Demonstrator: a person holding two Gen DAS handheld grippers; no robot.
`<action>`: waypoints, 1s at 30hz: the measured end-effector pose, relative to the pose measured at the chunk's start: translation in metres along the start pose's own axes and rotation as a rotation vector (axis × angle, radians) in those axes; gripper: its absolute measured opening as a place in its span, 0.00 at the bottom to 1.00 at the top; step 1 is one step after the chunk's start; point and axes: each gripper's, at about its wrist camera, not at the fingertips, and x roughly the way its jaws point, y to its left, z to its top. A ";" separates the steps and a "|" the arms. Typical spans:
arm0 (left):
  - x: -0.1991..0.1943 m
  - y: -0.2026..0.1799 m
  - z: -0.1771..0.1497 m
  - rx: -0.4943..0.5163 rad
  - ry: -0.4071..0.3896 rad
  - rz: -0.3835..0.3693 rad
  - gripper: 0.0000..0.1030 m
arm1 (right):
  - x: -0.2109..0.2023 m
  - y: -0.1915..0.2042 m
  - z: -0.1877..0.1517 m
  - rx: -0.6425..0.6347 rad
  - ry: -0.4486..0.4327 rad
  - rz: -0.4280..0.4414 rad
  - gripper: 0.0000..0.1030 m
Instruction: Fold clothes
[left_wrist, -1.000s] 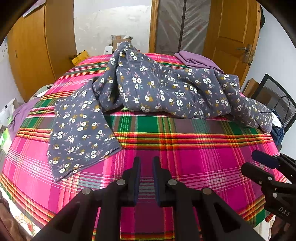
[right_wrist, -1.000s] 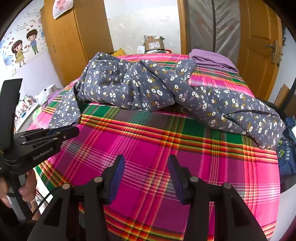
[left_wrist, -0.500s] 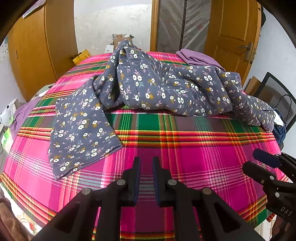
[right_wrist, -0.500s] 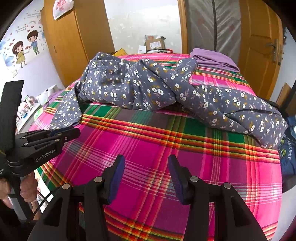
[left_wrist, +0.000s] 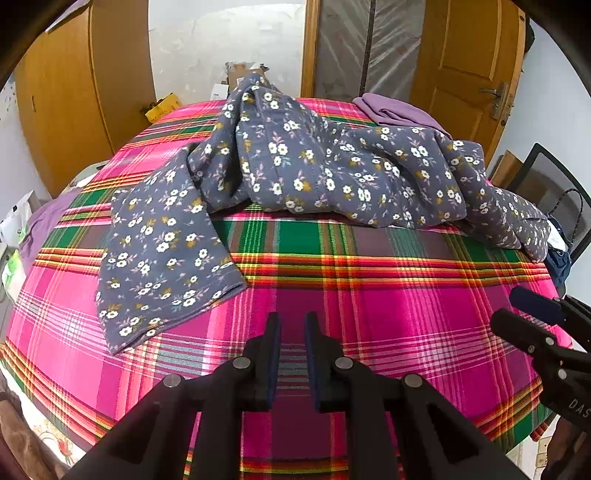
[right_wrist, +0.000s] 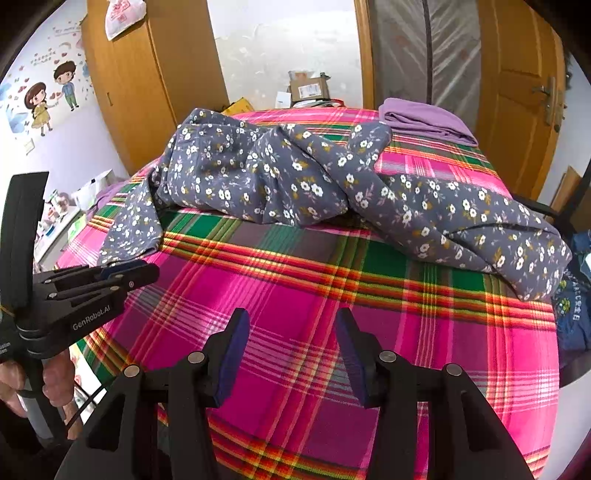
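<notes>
Left wrist view: the left gripper (left_wrist: 291, 325) is seen low centre, jaws narrowly parted, nothing held; the floral garment (left_wrist: 317, 173) is sprawled crumpled across the upper middle of the plaid bedspread (left_wrist: 388, 306). Right wrist view: the right gripper (right_wrist: 290, 328) is held wide open and empty, the garment (right_wrist: 280, 177) bunched above centre

A home bedroom: plaid-covered bed (left_wrist: 369, 306); wooden wardrobe (right_wrist: 147, 74); cartoon wall stickers (right_wrist: 48, 99); wooden door (left_wrist: 469, 62).
</notes>
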 end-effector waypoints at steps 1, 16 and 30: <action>0.000 0.001 0.001 -0.004 0.001 0.003 0.13 | 0.004 -0.001 0.003 -0.005 -0.002 0.002 0.49; 0.001 0.033 0.013 -0.066 0.004 0.045 0.13 | 0.047 0.005 0.053 -0.113 -0.019 0.029 0.49; -0.001 0.060 0.013 -0.067 0.025 0.018 0.13 | 0.066 0.043 0.079 -0.183 -0.030 0.073 0.49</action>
